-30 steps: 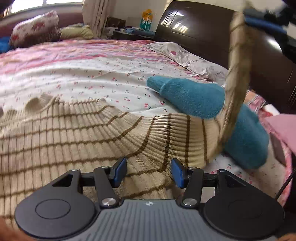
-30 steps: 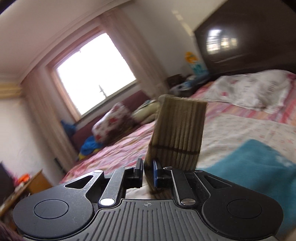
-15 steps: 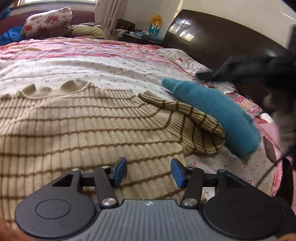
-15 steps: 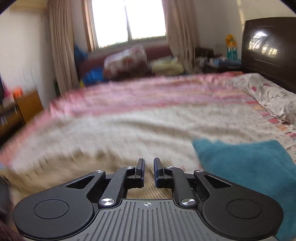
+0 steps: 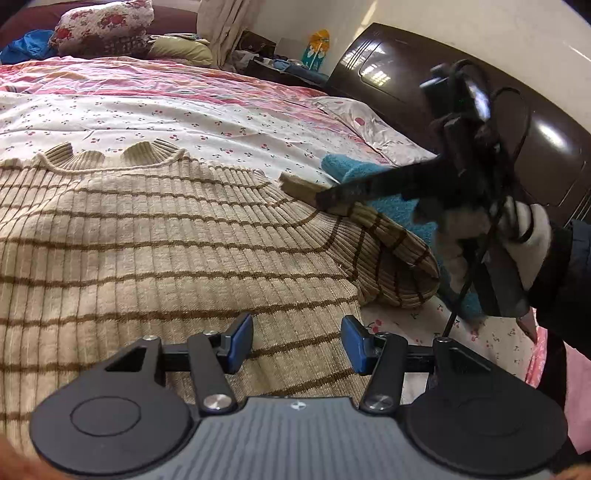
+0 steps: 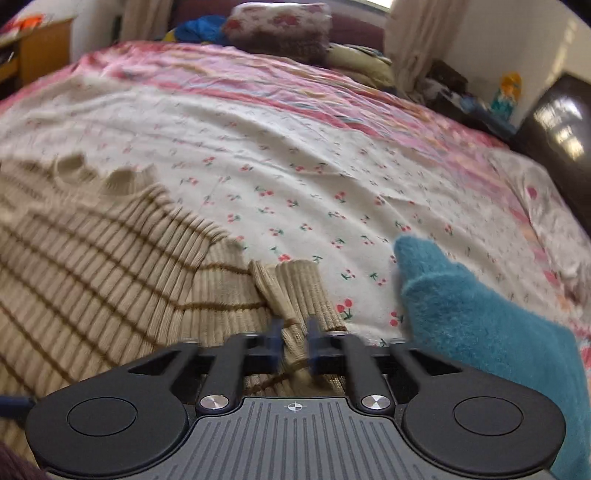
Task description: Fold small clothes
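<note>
Right gripper [image 6: 291, 345] just clamped on sweater [image 5: 166, 236] cuff [image 6: 295, 291]; left gripper [image 5: 297, 339] half-open, empty, over sweater. Bare bedsheet [image 6: 295, 177] beyond cuff. No readable writing.

One striped beige sweater [image 5: 177, 236], one teal garment [image 6: 480, 325] (fuzzy), one floral pillow [image 5: 103, 22], and two hand-held grippers, left [image 5: 297, 341] and right [image 6: 293, 341], on one bed [image 6: 295, 166].

A beige ribbed sweater [image 5: 166, 236] with brown stripes lies flat on the bed [image 5: 229, 122], its right sleeve [image 5: 388, 236] folded inward
</note>
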